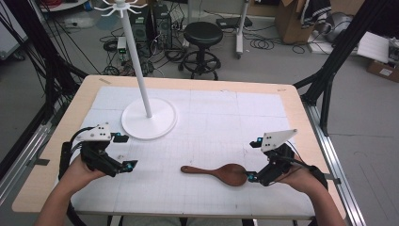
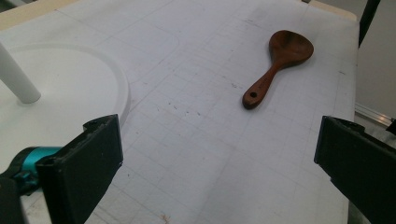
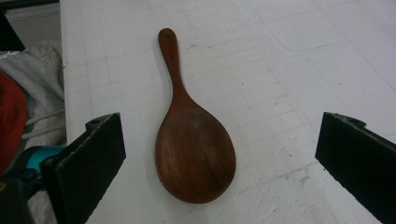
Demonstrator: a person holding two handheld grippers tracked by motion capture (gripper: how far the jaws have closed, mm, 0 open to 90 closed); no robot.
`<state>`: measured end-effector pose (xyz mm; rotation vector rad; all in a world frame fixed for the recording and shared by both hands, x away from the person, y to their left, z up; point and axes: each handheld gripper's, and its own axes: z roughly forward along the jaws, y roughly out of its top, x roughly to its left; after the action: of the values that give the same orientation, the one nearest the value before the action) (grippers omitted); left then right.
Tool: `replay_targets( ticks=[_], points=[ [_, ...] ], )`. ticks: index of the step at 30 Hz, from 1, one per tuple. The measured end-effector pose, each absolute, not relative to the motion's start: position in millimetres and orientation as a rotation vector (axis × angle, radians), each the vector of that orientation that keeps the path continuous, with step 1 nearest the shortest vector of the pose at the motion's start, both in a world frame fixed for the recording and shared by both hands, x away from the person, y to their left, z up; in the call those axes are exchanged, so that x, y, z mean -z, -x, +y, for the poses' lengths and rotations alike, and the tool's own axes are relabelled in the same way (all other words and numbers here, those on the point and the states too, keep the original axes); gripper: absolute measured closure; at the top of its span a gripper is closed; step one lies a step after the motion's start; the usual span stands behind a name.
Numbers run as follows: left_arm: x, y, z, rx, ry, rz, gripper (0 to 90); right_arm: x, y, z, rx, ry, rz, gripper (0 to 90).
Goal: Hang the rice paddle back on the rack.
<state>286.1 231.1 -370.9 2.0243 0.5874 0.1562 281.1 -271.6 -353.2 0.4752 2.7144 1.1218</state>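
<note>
A dark wooden spoon (image 1: 221, 173) lies flat on the white gridded mat (image 1: 211, 117) near the front right, its handle pointing left. My right gripper (image 1: 253, 160) is open just right of the bowl. In the right gripper view the spoon's bowl (image 3: 194, 144) lies between the wide-apart jaws, untouched, with the handle pointing away. My left gripper (image 1: 124, 151) is open at the front left, holding nothing. It faces the spoon (image 2: 280, 60) from a distance. A white hook stand (image 1: 149, 120) rests on its round base at the back left, its pole (image 2: 16, 79) rising beside the left gripper.
The stand's round base (image 2: 70, 93) lies close to the left gripper's jaw. The wooden table edge (image 1: 301, 122) borders the mat. Behind the table are a black stool (image 1: 202, 35), floor cables and cardboard boxes (image 1: 291, 19). A grey garment (image 3: 35, 93) shows past the mat's near edge.
</note>
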Motion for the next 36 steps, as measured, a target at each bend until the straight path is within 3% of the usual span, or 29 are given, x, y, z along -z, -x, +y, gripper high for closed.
replay_targets(
  ticks=[21,36],
  points=[
    [371.7,-283.7,230.7,-0.202,-2.027,0.601,1.7,345.3,-291.7,-238.2,-0.988,-0.421,2.790,0.5],
    [379.9,-281.1,238.3,-0.309,-1.993,0.718,1.7,343.2,-297.4,-211.8,-0.920,-0.384,2.825,0.5]
  ],
)
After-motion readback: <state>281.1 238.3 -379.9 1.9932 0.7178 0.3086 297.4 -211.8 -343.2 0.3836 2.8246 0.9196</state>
